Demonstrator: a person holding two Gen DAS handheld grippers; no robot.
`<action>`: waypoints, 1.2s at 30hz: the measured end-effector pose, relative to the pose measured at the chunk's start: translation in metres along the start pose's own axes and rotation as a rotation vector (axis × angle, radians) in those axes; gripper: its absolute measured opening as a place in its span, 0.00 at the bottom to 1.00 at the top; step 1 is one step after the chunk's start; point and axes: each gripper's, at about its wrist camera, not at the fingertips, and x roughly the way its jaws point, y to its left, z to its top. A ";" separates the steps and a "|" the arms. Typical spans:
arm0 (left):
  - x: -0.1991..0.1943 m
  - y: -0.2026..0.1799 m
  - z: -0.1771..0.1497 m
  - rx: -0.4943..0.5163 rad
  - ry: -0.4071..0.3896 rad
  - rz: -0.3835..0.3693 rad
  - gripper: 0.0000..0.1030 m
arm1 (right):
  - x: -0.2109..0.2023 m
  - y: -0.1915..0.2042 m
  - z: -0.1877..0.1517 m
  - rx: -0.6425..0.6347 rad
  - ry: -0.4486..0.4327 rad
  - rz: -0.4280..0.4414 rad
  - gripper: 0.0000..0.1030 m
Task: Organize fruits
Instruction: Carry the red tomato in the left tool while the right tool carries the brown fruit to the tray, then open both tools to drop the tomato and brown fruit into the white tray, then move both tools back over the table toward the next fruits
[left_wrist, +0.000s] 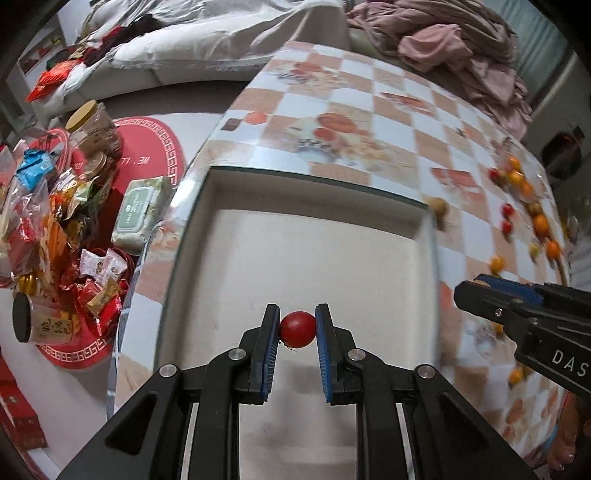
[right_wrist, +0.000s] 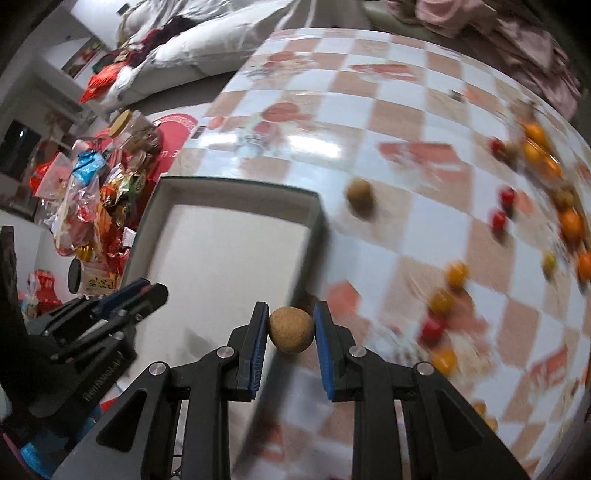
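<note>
My left gripper (left_wrist: 297, 328) is shut on a small red tomato (left_wrist: 298, 329) and holds it over the white tray (left_wrist: 369, 236). My right gripper (right_wrist: 290, 329) is shut on a round brown fruit (right_wrist: 291, 329) above the tray's right rim (right_wrist: 314, 236). The right gripper also shows at the right edge of the left wrist view (left_wrist: 476, 291). Another brown fruit (right_wrist: 359, 195) lies on the checked tablecloth (right_wrist: 369, 122) just right of the tray. Several orange and red fruits (right_wrist: 532, 147) are scattered at the table's right side.
A pile of snack packets and jars (left_wrist: 70, 206) sits on the floor left of the table, with a wet-wipe pack (left_wrist: 142, 210). A sofa with clothes (left_wrist: 461, 48) stands behind the table.
</note>
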 end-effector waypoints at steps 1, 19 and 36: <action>0.004 0.003 0.001 -0.004 0.000 0.005 0.20 | 0.008 0.004 0.006 -0.005 0.003 0.001 0.27; 0.045 0.006 0.003 0.038 -0.030 0.122 0.38 | 0.070 0.019 0.035 -0.075 0.004 -0.028 0.27; 0.022 -0.013 -0.010 0.108 -0.042 0.166 0.70 | 0.005 -0.023 0.025 0.102 -0.120 0.108 0.77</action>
